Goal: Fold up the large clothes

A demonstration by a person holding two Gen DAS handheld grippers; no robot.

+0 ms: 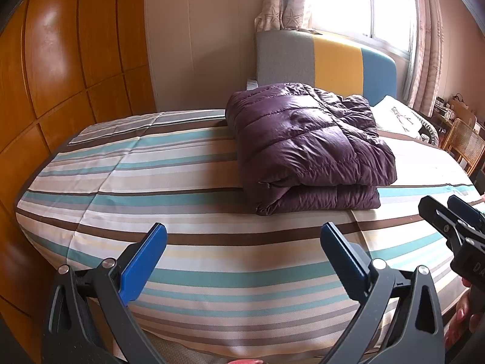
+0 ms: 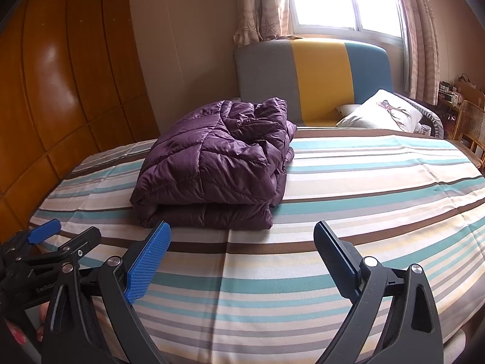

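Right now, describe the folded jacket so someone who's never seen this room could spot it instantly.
Find the bed with the striped cover and grey, yellow and blue headboard. On the cover, toward the wooden wardrobe side, lies the puffer jacket, folded into a thick bundle. It is the only dark purple, shiny quilted item; the pillow near the headboard is white.

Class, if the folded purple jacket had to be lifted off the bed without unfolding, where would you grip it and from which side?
Grip the jacket at its rounded near fold, one gripper toward each end, coming low from the bed's near edge. That fold faces the grippers and binds both layers; the far side looks loose and bunched.
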